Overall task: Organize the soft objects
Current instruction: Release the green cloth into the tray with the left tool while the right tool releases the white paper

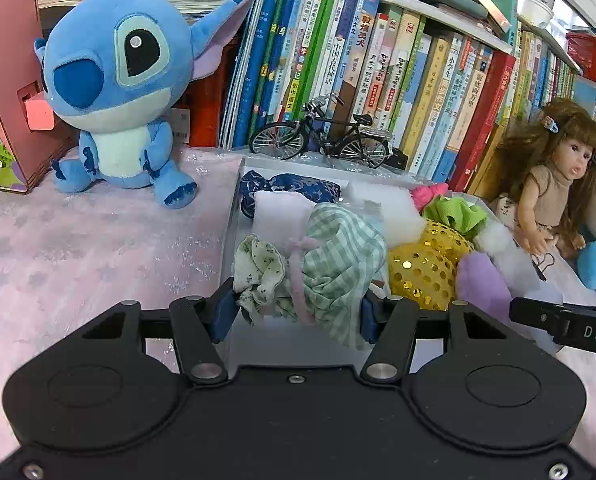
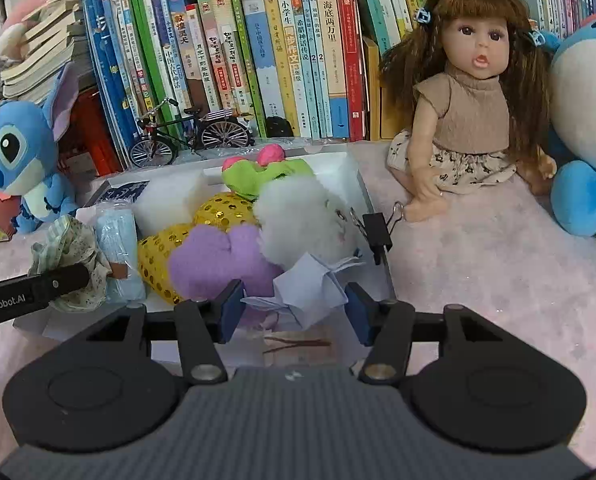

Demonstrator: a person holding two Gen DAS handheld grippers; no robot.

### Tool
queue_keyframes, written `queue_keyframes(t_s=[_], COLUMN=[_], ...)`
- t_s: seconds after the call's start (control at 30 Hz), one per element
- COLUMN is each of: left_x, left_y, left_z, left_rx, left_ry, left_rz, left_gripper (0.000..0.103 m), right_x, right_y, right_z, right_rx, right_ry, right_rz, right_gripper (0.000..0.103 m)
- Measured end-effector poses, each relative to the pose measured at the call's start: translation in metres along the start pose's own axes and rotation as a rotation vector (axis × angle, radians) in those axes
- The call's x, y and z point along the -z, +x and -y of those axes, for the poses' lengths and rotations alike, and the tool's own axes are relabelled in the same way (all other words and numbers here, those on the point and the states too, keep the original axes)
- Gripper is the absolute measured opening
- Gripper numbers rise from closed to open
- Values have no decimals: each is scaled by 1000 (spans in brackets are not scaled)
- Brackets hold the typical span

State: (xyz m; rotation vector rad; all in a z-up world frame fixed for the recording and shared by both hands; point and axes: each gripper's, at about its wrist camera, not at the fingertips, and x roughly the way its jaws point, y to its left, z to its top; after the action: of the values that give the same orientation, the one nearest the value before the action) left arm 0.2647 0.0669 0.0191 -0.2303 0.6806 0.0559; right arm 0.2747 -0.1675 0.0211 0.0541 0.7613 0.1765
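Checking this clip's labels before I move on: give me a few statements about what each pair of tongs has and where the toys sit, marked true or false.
1. The left tongs grip a green checked cloth bundle. True.
2. The right tongs grip the gold sequin toy. False: a folded white paper piece sits between them.
3. The doll lies inside the white tray. False: it sits outside, against the books.
4. A toy bicycle stands before the books. True.

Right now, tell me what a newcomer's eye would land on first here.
The big blue plush sitting at the left before the wall of books, and the long-haired doll at the right. Between them, a white tray piled with soft things, the gold sequined one brightest.
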Motion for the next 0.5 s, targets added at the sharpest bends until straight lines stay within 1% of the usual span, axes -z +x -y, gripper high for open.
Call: queue_keyframes(t_s=[0.13, 0.27, 0.5], left_x=[0, 2, 3], left_y=[2, 1, -1], left_z=[0, 2, 3], left_rx=[-5, -8, -4], left_ry=[-2, 20, 25], left_rz=[9, 19, 22], left_gripper=[57, 58, 62], right_x=[2, 5, 11], right_y=[3, 3, 0], right_z=[1, 5, 6], right_rx=[-8, -21, -23], right_ry=[21, 46, 37], right_rz=[2, 3, 4], right_gripper=[59, 60, 61])
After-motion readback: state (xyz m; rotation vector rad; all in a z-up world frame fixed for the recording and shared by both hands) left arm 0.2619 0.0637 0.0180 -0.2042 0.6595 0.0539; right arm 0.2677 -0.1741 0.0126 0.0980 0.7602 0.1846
